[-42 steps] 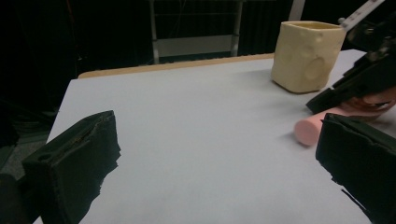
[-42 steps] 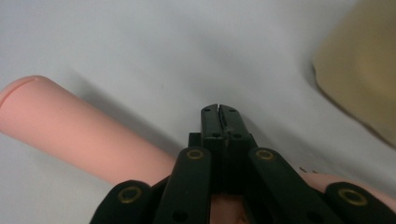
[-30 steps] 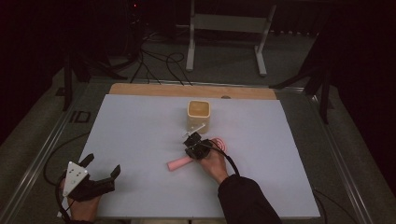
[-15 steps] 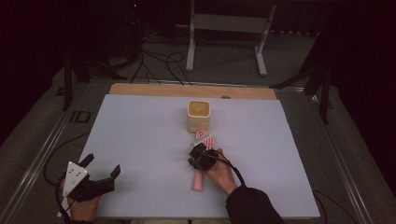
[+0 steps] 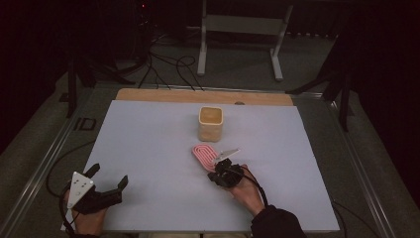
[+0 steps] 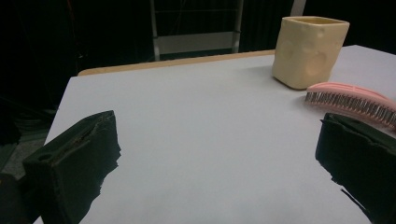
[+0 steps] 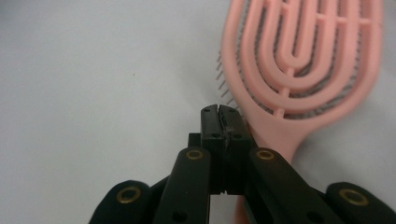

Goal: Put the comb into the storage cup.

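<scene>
- Right gripper (image 5: 221, 171), jaws pressed together beside the pink vented plastic hairbrush's (image 5: 205, 154) handle; grip unclear.
- Brush lies just before the cream square cup (image 5: 211, 123).
- Left gripper (image 5: 106, 179) gapes wide, empty, well left of the cup.

A metal stand (image 5: 241, 29) and loose cables (image 5: 166, 67) sit on the dark floor beyond the table (image 5: 148, 148).

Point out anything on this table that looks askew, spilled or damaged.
Nothing is spilled or broken. The cream cup stands upright. The pink hairbrush lies bristles-down at an angle in front of it, its handle beside the shut right hand-held gripper.
</scene>
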{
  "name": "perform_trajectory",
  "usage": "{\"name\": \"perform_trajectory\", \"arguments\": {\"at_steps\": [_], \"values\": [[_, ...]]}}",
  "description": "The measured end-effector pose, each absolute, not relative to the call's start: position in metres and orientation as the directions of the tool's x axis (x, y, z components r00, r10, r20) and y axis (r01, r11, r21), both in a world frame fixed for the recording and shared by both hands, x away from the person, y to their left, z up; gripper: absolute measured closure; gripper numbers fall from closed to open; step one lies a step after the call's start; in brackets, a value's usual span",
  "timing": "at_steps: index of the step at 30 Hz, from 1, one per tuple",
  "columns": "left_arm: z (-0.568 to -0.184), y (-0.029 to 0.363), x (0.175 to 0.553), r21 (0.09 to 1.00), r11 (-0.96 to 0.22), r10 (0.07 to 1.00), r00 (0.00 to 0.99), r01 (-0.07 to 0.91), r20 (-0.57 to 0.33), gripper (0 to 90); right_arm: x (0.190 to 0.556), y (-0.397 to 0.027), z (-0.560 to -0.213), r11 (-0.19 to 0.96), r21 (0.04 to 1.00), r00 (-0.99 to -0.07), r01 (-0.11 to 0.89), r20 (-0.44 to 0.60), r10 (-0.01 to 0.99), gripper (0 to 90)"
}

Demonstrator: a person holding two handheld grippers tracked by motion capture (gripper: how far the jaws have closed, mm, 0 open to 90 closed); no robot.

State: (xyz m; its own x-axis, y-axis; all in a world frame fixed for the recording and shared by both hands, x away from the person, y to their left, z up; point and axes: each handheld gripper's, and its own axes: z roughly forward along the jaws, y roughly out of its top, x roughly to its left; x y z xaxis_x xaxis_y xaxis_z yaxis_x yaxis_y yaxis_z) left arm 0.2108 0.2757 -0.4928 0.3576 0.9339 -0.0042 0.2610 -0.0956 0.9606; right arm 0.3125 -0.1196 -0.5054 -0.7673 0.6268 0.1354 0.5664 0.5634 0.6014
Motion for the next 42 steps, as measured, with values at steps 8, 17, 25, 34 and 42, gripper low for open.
{"name": "perform_trajectory", "arguments": {"at_steps": [8, 17, 25, 34, 42], "values": [[-0.493, 0.277, 0.211, 0.961, -0.092, 0.935, 0.354, 0.262, -0.007, 0.3, 0.297, -0.145, -0.483, 0.447, 0.755, -0.774, 0.480, 0.124, 0.621, 76.2], [-0.493, 0.276, 0.211, 0.960, -0.088, 0.935, 0.354, 0.264, -0.012, 0.3, 0.281, -0.213, -0.462, 0.276, 0.884, -0.670, 0.376, 0.054, 0.740, 55.5], [-0.493, 0.276, 0.210, 0.960, -0.081, 0.935, 0.354, 0.267, -0.019, 0.3, 0.252, -0.262, -0.469, 0.185, 0.928, -0.585, 0.323, 0.042, 0.810, 35.1], [-0.492, 0.275, 0.211, 0.962, -0.082, 0.932, 0.361, 0.260, -0.018, 0.2, 0.239, -0.282, -0.478, 0.108, 0.942, -0.527, 0.317, 0.081, 0.846, 15.3], [-0.493, 0.273, 0.212, 0.960, -0.091, 0.930, 0.367, 0.265, -0.013, 0.2, 0.240, -0.282, -0.483, 0.116, 0.942, -0.513, 0.314, 0.066, 0.856, 13.3]]}}
